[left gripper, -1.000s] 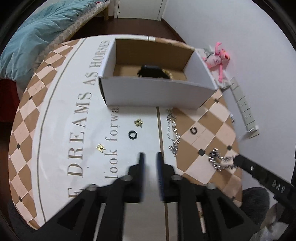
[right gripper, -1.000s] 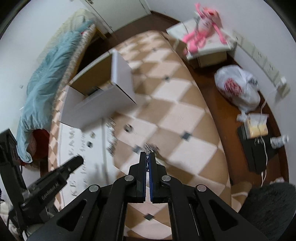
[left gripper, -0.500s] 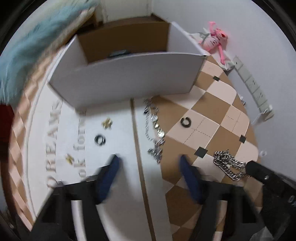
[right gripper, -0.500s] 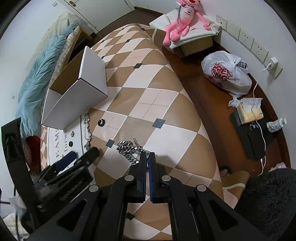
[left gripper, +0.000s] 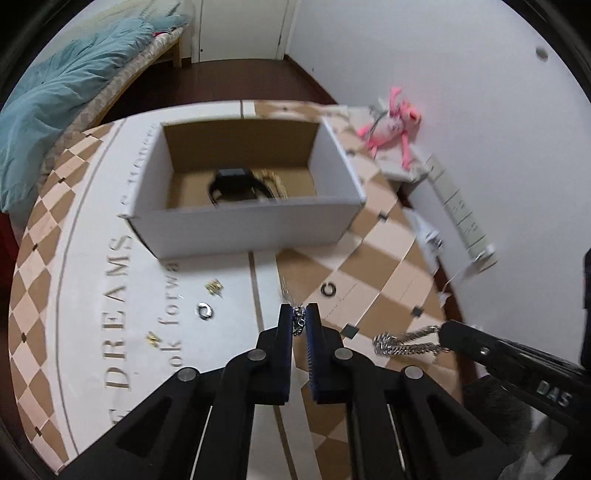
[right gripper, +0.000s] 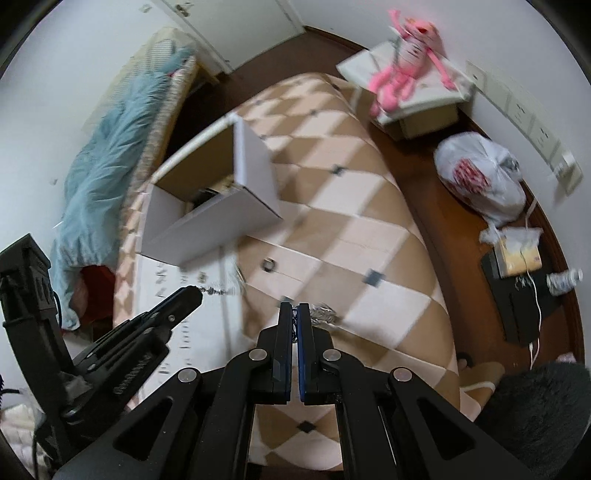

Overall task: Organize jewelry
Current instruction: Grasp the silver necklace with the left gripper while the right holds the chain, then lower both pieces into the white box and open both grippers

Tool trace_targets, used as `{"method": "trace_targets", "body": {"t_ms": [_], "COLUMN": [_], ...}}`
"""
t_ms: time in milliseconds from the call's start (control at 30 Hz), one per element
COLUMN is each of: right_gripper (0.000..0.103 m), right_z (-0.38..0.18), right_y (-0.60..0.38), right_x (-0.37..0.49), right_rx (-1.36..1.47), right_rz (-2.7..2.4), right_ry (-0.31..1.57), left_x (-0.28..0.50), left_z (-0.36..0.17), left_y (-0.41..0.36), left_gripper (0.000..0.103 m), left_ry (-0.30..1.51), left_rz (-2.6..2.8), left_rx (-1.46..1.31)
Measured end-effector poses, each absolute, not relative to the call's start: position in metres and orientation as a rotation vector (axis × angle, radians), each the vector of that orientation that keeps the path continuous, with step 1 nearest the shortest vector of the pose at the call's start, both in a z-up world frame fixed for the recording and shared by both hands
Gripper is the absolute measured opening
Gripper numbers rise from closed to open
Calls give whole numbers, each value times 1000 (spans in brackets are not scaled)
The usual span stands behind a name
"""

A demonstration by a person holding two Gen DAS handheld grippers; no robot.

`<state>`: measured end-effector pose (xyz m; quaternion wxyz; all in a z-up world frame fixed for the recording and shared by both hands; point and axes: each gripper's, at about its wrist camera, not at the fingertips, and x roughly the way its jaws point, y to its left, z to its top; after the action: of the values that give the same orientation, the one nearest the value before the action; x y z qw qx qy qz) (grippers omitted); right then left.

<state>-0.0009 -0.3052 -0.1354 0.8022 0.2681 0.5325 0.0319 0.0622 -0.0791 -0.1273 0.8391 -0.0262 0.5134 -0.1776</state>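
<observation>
- Left gripper (left gripper: 300, 319) jaws clenched on a silver necklace (left gripper: 298, 320), near the white box (left gripper: 243, 225);
- Right gripper (right gripper: 294, 317) jaws clamped on a chunky chain (left gripper: 400, 343).

- Walls (left gripper: 424, 55): plain white, meeting the floor at a white skirting.
- Floor (right gripper: 424, 155): dark brown wood, visible beyond and to the right of the table.
- Table (right gripper: 369, 236): round-edged, directly ahead, covered in a tan-and-cream diamond pattern with a white lettered panel on its left portion.
- Bed (left gripper: 122, 79): far left, wooden frame, patterned mattress, crumpled teal duvet (left gripper: 55, 96) on top.
- Door (left gripper: 243, 26): white, closed, straight ahead at the far wall.
- Wall sockets (right gripper: 517, 110): a row of white plates along the right-hand wall.
- Low stand (right gripper: 417, 99): far right, bearing a pink plush toy (right gripper: 402, 70).
- Lighting: even, diffuse, indoor.
</observation>
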Motion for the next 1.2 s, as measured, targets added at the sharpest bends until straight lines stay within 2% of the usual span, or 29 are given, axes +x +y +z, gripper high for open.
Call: {"method": "trace_targets", "body": {"t_ms": [333,567,733,900,1200], "right_gripper": [2,2,2,2,2], "right_z": [-60,-18,-28,-61,-97], "right_y": [-288,-265,-254,-241,-233], "right_x": [32,91,146,192,235], "right_rx": [511,385,333,265,166], "right_rz": [203,235,209,167,119], "right_ry": [1044,999,1060,1161,1250], "left_x": [83,128,169,206,240], "left_z": [-47,0,-14,-49,-86], "left_y": [-55,-44,-43,-41,-41], "left_gripper": [4,4,4,5,6], "left_ry": [990,906,960,1066,1187], "left_rz": [-426,-407,-383,-349,-327], "left_rx": [-120,-88,-56,-51,-79]}}
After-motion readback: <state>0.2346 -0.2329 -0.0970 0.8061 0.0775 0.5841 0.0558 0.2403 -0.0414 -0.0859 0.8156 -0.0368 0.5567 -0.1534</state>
